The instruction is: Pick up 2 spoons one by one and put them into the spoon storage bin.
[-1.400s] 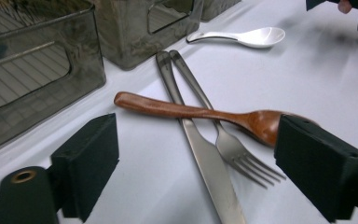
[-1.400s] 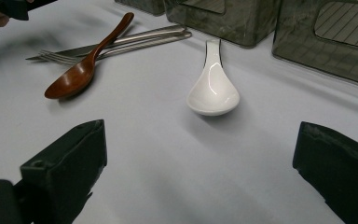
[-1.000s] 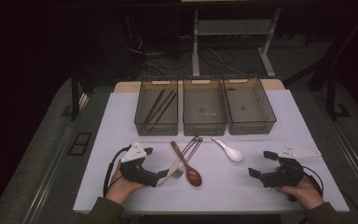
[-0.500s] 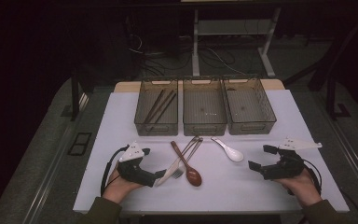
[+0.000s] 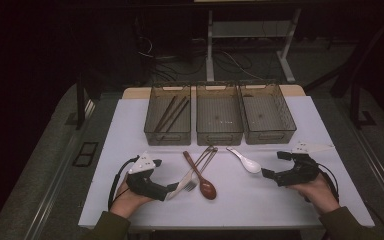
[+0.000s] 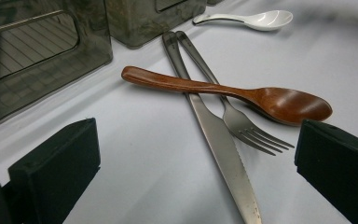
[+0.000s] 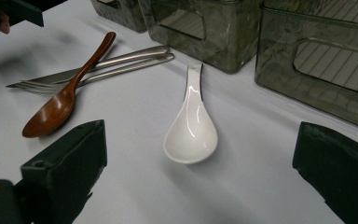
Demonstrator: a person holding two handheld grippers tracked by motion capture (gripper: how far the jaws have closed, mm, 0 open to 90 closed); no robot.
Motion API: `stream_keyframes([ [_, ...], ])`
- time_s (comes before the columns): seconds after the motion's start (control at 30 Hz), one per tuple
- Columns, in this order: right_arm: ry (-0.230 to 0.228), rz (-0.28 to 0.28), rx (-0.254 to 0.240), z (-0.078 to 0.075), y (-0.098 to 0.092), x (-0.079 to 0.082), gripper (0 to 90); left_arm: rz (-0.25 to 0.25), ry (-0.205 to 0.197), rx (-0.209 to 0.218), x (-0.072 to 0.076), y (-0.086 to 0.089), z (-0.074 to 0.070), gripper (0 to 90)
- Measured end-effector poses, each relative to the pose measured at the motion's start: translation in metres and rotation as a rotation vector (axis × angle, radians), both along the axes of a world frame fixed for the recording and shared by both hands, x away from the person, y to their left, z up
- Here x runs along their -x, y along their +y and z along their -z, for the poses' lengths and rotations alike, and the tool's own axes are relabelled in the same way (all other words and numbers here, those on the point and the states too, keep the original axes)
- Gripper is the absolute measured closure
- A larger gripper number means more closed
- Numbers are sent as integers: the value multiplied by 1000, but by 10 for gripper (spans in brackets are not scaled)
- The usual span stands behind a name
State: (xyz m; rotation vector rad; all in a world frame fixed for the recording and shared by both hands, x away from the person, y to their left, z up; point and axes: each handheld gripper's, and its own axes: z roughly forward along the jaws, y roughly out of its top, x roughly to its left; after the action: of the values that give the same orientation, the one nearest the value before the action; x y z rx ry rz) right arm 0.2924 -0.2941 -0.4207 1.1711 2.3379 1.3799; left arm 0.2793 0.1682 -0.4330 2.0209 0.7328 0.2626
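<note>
Left tool (image 5: 172,190), jaws spread and empty, low over the white worktop (image 5: 130,125) with the steel table knife (image 6: 216,144) between them; beside the knife a steel fork (image 6: 242,126), and a brown wooden spoon (image 6: 261,98) lying across both. Right tool (image 5: 272,167), jaws spread and empty, faces a white ceramic soup spoon (image 7: 191,126) lying near three smoky clear plastic bins (image 5: 219,116).

wooden spoon (image 6: 279,101): glossy reddish brown;
knife (image 6: 216,144): plain silver steel;
fork (image 6: 242,126): same silver steel;
soup spoon (image 7: 191,130): shiny white;
bins (image 5: 219,114): smoky translucent grey, ribbed floors;
chopsticks (image 5: 172,112): dark brown;
table (image 5: 260,200): plain white;
left gripper (image 5: 172,190): black, grey top plate;
right gripper (image 5: 266,173): black, grey top plate
</note>
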Motion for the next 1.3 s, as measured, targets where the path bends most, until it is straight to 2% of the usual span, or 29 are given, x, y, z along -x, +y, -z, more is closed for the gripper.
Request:
stream_keyframes([
  [0.57,10,12,11,-5,19,-30,30,3,8,11,-1,0,0,0],
  [0.6,15,9,11,-4,21,-33,65,2,9,16,-1,0,0,0],
  [0.77,26,7,28,-2,31,-43,80,5,11,15,-1,-1,1,0],
  [0.83,35,-2,31,-1,33,-46,144,6,13,12,-1,0,1,0],
  [0.87,36,1,39,-1,34,-48,146,7,12,10,-1,0,1,0],
  [1.03,80,-10,65,4,35,-48,211,9,13,9,0,-1,1,0],
  [1.3,130,-27,79,12,36,-47,333,12,13,8,0,-1,1,0],
])
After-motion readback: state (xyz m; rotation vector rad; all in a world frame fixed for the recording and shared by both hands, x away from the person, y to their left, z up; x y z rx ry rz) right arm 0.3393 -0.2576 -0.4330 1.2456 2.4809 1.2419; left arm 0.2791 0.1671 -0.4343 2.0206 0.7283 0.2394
